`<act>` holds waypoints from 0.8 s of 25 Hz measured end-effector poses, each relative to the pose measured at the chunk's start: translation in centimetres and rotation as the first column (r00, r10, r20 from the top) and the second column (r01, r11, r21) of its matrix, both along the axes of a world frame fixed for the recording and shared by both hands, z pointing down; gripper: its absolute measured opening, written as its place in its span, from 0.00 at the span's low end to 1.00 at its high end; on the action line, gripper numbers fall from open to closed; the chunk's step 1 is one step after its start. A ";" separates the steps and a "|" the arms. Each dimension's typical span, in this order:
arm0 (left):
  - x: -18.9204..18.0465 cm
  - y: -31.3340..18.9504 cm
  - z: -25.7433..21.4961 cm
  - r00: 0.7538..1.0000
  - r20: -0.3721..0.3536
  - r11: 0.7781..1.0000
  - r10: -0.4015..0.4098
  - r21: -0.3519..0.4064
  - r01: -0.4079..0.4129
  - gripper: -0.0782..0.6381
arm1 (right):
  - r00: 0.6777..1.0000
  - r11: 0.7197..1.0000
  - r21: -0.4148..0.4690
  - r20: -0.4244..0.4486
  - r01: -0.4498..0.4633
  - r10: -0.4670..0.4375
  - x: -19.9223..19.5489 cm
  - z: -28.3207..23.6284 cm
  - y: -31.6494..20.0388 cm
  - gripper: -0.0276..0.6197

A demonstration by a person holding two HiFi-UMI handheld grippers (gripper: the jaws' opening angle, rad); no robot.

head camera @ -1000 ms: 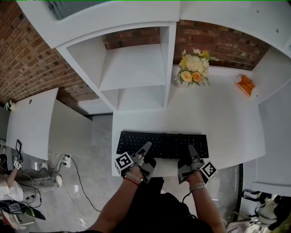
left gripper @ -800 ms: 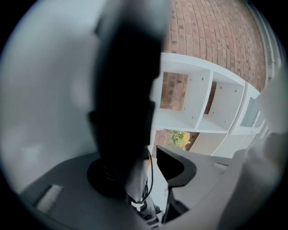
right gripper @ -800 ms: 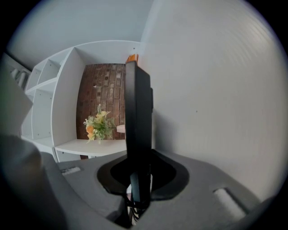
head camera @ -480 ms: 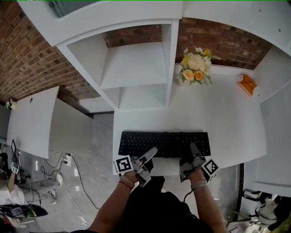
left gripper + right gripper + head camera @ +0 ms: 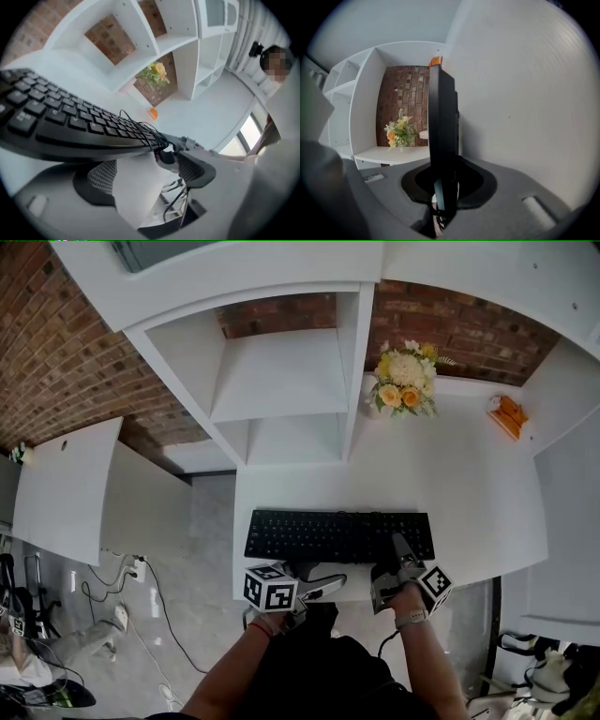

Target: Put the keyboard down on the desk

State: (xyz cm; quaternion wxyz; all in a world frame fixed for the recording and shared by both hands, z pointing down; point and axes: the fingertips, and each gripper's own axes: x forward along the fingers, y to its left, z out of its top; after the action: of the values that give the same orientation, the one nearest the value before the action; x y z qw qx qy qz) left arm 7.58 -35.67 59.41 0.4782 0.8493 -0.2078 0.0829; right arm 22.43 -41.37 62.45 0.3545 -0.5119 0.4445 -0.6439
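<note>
The black keyboard (image 5: 337,536) lies flat near the front edge of the white desk (image 5: 469,493). My left gripper (image 5: 314,579) is drawn back at the desk's front edge, just short of the keyboard's left half. Its jaws are opening wide, with nothing held between them. In the left gripper view the keyboard (image 5: 70,126) runs above the spread pads (image 5: 101,180), and only the desk's edge shows between them. My right gripper (image 5: 398,566) is shut on the keyboard's front edge near its right end. The right gripper view shows the keyboard (image 5: 443,122) edge-on between the jaws of that gripper (image 5: 445,187).
A flower bouquet (image 5: 403,376) and a small orange object (image 5: 506,413) stand at the back of the desk. A white shelf unit (image 5: 281,381) rises at the back left against a brick wall. Cables (image 5: 150,587) trail on the floor to the left.
My left gripper has let go of the keyboard, opened its jaws wide, turned and drawn back to the desk's front edge. The keyboard and the right gripper have stayed put.
</note>
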 end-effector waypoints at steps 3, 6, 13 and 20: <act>0.0 0.5 1.2 0.987 0.158 0.998 0.041 0.045 -0.049 0.55 | 1.000 1.000 -0.005 0.000 0.004 -0.004 0.0 0.1 0.1 0.14; 0.2 0.2 1.3 0.985 0.173 0.999 -0.003 0.044 -0.005 0.43 | 1.000 1.000 -0.005 -0.003 0.002 -0.002 0.0 0.1 0.1 0.14; -0.5 -0.7 2.2 0.968 0.239 0.997 -0.071 0.043 0.062 0.14 | 1.000 1.000 0.003 -0.008 0.019 -0.019 0.1 0.3 0.1 0.14; -0.7 -0.9 2.5 0.964 0.250 0.996 -0.090 0.035 0.084 0.10 | 0.995 0.994 0.047 -0.009 0.098 -0.098 -0.2 -0.5 -0.1 0.19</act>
State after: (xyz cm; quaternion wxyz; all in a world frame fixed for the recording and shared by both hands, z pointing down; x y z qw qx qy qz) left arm 6.92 -36.55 61.87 0.4411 0.8276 -0.3049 0.1661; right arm 22.20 -41.45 61.95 0.3329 -0.4830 0.4853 -0.6483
